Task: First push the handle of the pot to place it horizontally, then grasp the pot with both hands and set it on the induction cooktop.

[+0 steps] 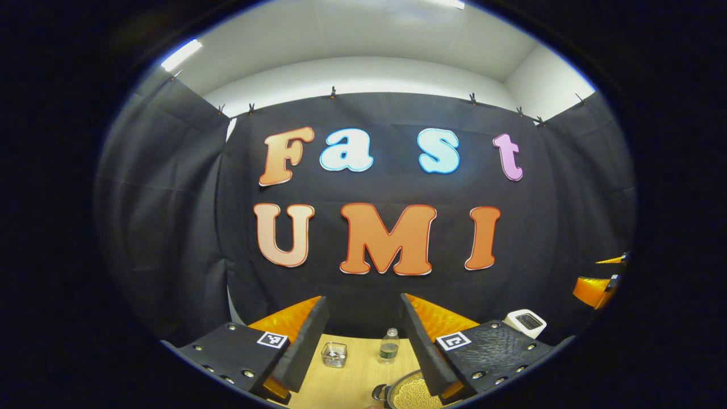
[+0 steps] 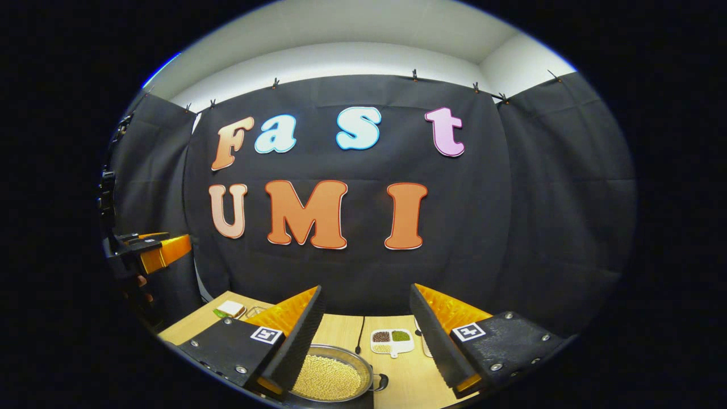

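Both tools sit raised above the table (image 2: 397,378), aimed mostly at the back wall. Left tool (image 1: 363,335): fingers wide apart, nothing between them. Right tool (image 2: 366,335): same, spread and empty.

Pot (image 2: 329,378) is low on the table, full of small pale beans or pellets. In the right gripper view it sits just under and between the fingers, toward the left one; a dark stub at its rim (image 2: 379,382) is probably a side handle. In the left gripper view it lies at bottom right, partly behind the right finger.

Cooktop: can't identify it for sure. Small white device (image 1: 525,322) at far right of the left view, unclear what it is.

Other items: bottle (image 1: 389,345), small clear container (image 1: 334,354), sectioned dish (image 2: 391,339).

Judgement: step one hasn't started, no contact with the pot. Next move needs a tool dropped to handle height, then a sideways nudge.
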The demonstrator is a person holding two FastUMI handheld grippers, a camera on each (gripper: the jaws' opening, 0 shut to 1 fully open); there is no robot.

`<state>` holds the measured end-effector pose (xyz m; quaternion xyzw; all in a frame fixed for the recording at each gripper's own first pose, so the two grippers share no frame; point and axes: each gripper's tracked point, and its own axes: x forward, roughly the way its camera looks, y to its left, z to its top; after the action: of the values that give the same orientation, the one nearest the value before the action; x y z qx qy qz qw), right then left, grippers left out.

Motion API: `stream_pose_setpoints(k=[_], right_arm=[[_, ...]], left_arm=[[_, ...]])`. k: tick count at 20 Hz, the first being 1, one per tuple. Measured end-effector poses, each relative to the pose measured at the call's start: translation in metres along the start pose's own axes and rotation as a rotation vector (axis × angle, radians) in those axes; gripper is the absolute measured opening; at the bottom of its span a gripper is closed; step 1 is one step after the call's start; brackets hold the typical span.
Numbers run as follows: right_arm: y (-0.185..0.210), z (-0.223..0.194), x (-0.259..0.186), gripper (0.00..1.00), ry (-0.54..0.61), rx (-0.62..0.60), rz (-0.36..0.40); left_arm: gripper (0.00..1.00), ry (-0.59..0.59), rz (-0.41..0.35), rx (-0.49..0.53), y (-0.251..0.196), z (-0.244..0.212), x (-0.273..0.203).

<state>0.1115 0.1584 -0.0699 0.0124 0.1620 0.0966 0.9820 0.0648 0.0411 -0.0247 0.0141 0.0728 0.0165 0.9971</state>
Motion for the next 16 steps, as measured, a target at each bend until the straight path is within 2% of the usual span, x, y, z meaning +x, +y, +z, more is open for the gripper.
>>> stream_pose_setpoints(k=[1,2,3,4,5,6,7,8,11,12,16], right_arm=[[0.004,0.011,-0.004,0.98,-0.020,0.009,0.011],[0.006,0.020,-0.004,0.93,-0.050,0.003,0.019],[0.005,0.030,-0.007,0.93,-0.076,-0.008,0.020],[0.004,0.038,-0.008,0.98,-0.113,-0.019,0.020],[0.004,0.049,-0.011,0.93,-0.151,-0.028,0.018],[0.003,0.056,-0.012,0.98,-0.182,-0.036,0.016],[0.003,0.062,-0.015,0.93,-0.209,-0.039,0.011],[0.003,0.066,-0.014,0.98,-0.222,-0.044,0.011],[0.002,0.067,-0.017,0.98,-0.236,-0.059,0.005],[0.004,0.068,-0.017,0.93,-0.249,-0.068,0.012],[0.008,0.076,-0.016,0.93,-0.303,-0.070,0.045]], left_arm=[[0.79,-0.025,-0.003,-0.009,-0.003,0.013,-0.005],[0.80,-0.052,-0.009,-0.011,-0.003,0.025,-0.008],[0.79,-0.077,-0.012,-0.011,-0.003,0.036,-0.011],[0.79,-0.104,-0.014,-0.010,0.000,0.046,-0.011],[0.78,-0.126,-0.014,-0.012,0.002,0.054,-0.013],[0.80,-0.142,-0.015,-0.017,0.003,0.060,-0.016],[0.79,-0.156,-0.017,-0.027,0.004,0.064,-0.017],[0.78,-0.169,-0.020,-0.036,0.005,0.067,-0.016],[0.77,-0.193,0.024,-0.048,0.018,0.063,-0.014],[0.78,-0.186,0.026,-0.057,0.018,0.058,-0.013],[0.78,-0.173,0.033,-0.085,0.020,0.053,-0.011]])
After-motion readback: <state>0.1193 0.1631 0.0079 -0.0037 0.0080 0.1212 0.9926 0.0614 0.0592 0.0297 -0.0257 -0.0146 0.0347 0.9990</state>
